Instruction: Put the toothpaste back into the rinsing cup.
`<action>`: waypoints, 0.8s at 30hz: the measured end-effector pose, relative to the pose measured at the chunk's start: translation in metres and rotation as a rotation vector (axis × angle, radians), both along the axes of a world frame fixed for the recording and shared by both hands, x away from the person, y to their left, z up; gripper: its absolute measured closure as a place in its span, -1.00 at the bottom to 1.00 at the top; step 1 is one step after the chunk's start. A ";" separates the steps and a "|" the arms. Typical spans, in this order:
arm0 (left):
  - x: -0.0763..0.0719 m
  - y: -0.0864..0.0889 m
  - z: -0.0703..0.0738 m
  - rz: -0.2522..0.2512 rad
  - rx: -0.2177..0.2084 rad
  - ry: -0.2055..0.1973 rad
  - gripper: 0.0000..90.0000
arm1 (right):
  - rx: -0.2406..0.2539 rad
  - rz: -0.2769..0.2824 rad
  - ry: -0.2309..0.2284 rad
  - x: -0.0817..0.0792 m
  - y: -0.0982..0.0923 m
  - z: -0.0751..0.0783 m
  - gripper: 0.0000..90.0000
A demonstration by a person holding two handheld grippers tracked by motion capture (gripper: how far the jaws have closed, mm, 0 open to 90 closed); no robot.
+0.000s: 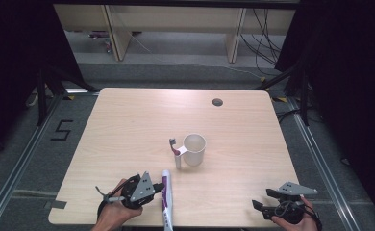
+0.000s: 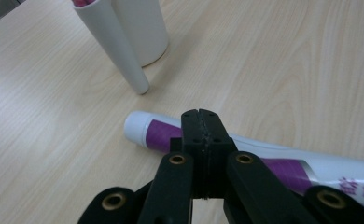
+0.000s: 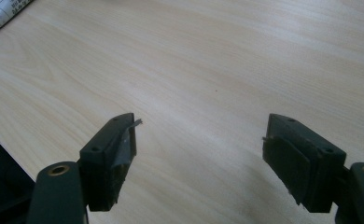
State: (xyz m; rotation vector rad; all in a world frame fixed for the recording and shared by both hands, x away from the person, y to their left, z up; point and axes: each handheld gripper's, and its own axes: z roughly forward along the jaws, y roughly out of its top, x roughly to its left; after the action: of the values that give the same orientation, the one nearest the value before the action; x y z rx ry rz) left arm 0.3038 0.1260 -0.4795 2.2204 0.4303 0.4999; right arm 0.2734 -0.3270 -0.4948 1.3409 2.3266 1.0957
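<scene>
Left tongs [image 2: 199,114] are clenched on nothing, tips poised at the toothpaste tube [image 2: 273,163] lying just beyond them on the tabletop [image 1: 128,125], probably to nudge it rather than lift it. Right tongs [image 3: 201,128] gape released over bare wood, apparently waiting. Farther off, a toothbrush [image 1: 176,153] leans against the white cup [image 1: 194,149].

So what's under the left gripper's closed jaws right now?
The purple-and-white tube lies flat on the table beneath the left gripper, whose jaws are shut and empty. The jaws cover the tube's middle, so its print there can't be seen.
</scene>
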 end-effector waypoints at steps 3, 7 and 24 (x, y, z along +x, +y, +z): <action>0.010 -0.009 0.000 -0.015 0.021 0.000 1.00 | 0.015 0.003 -0.003 0.000 0.000 -0.001 -0.41; 0.025 -0.024 -0.003 -0.040 0.040 0.009 1.00 | 0.005 0.007 0.002 0.000 0.000 0.000 -0.41; 0.046 -0.021 -0.014 -0.020 0.113 0.081 1.00 | -0.013 0.032 -0.018 0.001 -0.001 0.000 -0.40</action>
State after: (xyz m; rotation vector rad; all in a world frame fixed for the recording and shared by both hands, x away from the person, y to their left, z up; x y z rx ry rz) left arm 0.3499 0.1053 -0.4933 2.3575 0.4314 0.4341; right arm 0.2745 -0.3275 -0.4950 1.2887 2.3458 1.0958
